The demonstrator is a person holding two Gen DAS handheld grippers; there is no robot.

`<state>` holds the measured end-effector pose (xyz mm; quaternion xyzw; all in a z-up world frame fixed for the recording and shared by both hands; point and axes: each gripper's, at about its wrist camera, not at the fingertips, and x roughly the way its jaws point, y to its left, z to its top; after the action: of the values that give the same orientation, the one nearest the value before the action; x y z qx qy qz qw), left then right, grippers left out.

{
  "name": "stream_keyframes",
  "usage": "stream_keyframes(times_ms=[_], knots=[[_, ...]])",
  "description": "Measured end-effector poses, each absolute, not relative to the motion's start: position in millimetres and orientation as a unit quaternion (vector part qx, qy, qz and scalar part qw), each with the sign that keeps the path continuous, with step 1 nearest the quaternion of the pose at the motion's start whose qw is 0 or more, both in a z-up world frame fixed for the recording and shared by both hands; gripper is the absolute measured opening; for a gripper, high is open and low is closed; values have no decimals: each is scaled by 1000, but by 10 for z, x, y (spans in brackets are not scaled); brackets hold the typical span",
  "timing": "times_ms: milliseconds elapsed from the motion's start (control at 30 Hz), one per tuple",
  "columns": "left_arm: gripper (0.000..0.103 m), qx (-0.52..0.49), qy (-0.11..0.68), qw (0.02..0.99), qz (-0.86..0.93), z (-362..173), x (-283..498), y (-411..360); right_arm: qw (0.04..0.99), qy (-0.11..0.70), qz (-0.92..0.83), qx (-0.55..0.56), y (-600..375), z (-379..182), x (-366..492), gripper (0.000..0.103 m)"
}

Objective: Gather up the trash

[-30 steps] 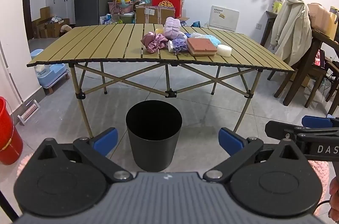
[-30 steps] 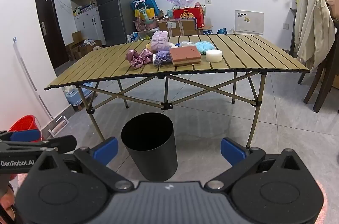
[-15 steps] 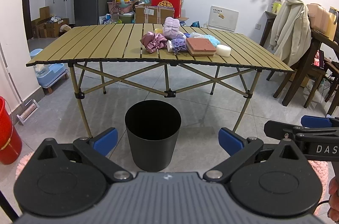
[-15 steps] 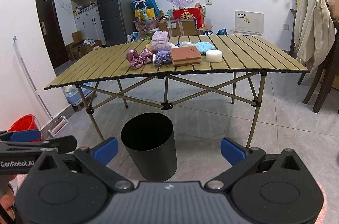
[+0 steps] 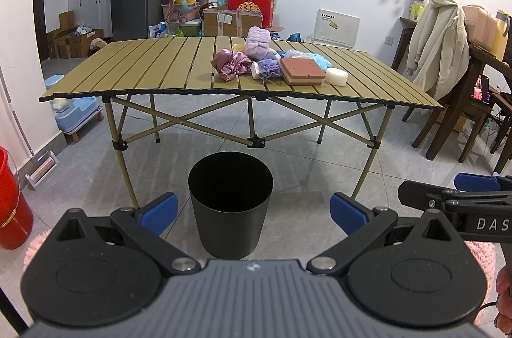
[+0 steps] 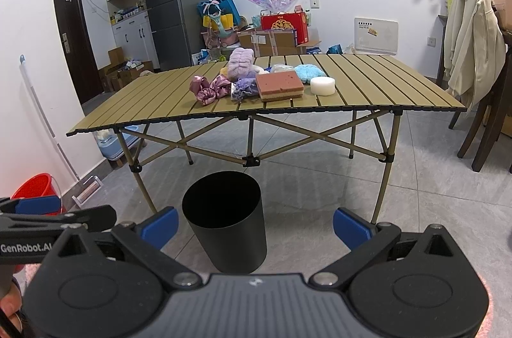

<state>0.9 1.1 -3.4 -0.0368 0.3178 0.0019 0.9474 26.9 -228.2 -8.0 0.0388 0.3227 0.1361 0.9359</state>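
A black bin [image 5: 230,203] [image 6: 225,221] stands on the floor in front of a slatted folding table [image 5: 153,72] [image 6: 368,82]. On the table lies a pile: a pink satin scrunchie [image 5: 232,66] [image 6: 209,88], a purple fluffy item [image 5: 258,43] [image 6: 241,63], a small lilac scrunchie [image 5: 268,68], a pink sponge block [image 5: 302,71] [image 6: 279,86], a white round sponge [image 5: 336,76] [image 6: 322,86] and a blue fluffy cloth [image 6: 308,72]. My left gripper [image 5: 252,211] and right gripper [image 6: 255,223] are both open and hold nothing, low and well short of the table, with the bin between the fingers in view.
A red bucket [image 5: 12,210] [image 6: 36,192] stands at the left wall. Dark chairs with a cream coat [image 5: 438,50] [image 6: 470,37] are at the right. Boxes, bags and a fridge [image 6: 172,2] line the back wall. A blue pet feeder [image 5: 75,111] sits under the table's left end.
Both views have shifted only slightly; the table and bin sit a touch lower in frame. Both grippers stay open and nothing was picked up.
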Motion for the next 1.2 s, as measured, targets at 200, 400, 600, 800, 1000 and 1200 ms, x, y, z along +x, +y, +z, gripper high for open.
stream_keyframes(times_ms=[200,400,600,800,1000,1200], knots=[[103,-37,317,948,2,-29,5,9,936,323,136,39,-2279,-80,265,103],[103,-37,317,948,2,-29,4,9,936,322,136,39,-2283,-74,262,103],[103,-36,316,948,2,12,-11,-30,936,322,136,39,-2285,-70,262,103],[103,-36,316,948,2,14,-11,-30,936,321,136,38,-2280,-70,258,103],[103,-36,315,948,2,18,-11,-33,937,321,136,38,-2279,-66,256,103],[103,-37,315,948,2,16,-12,-31,937,321,136,38,-2319,-45,290,103]])
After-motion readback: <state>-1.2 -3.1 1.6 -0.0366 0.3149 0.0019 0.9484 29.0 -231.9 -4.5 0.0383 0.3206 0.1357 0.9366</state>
